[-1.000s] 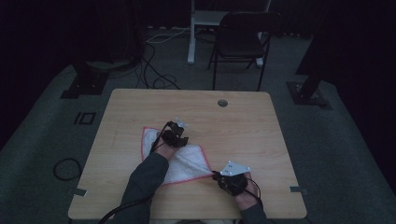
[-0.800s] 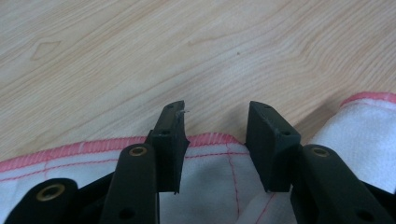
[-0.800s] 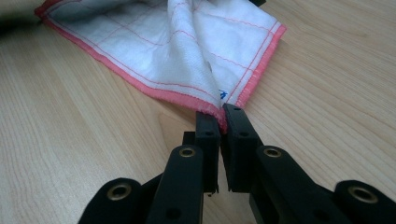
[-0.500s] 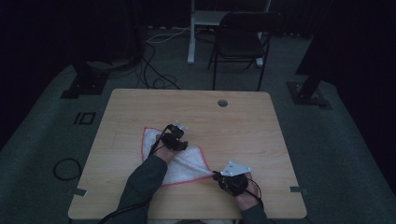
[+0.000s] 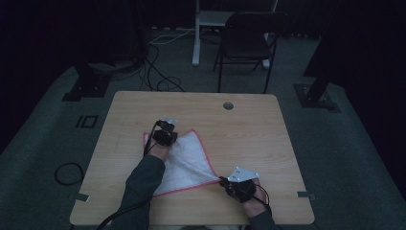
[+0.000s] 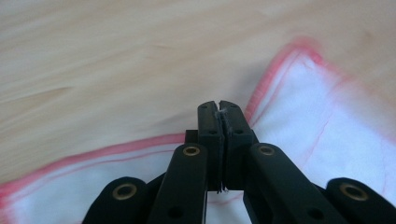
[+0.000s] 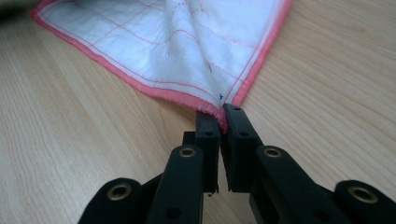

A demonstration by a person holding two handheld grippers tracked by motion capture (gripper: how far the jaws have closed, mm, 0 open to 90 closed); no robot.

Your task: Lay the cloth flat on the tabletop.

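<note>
A white cloth (image 5: 191, 158) with a red hem and thin red grid lines lies spread on the wooden table (image 5: 249, 134). My left gripper (image 5: 166, 127) is at the cloth's far edge, left of its far corner. Its jaws have just closed. In the left gripper view they (image 6: 219, 107) stand together with white fibres between the tips, and the cloth's hem (image 6: 327, 130) bends at them. My right gripper (image 5: 221, 180) is shut on the near right corner, and that corner of the cloth (image 7: 154, 42) is pinched between its tips (image 7: 219, 116).
A round cable hole (image 5: 228, 105) sits near the table's far edge. Behind the table stand a dark chair (image 5: 249, 40) and a white post (image 5: 196, 33), with cables (image 5: 158, 72) on the floor. Bare wood lies to the right of the cloth.
My left gripper has slid a little left along the cloth's far edge, so the far corner now shows to its right. The right gripper has kept still on its corner.
</note>
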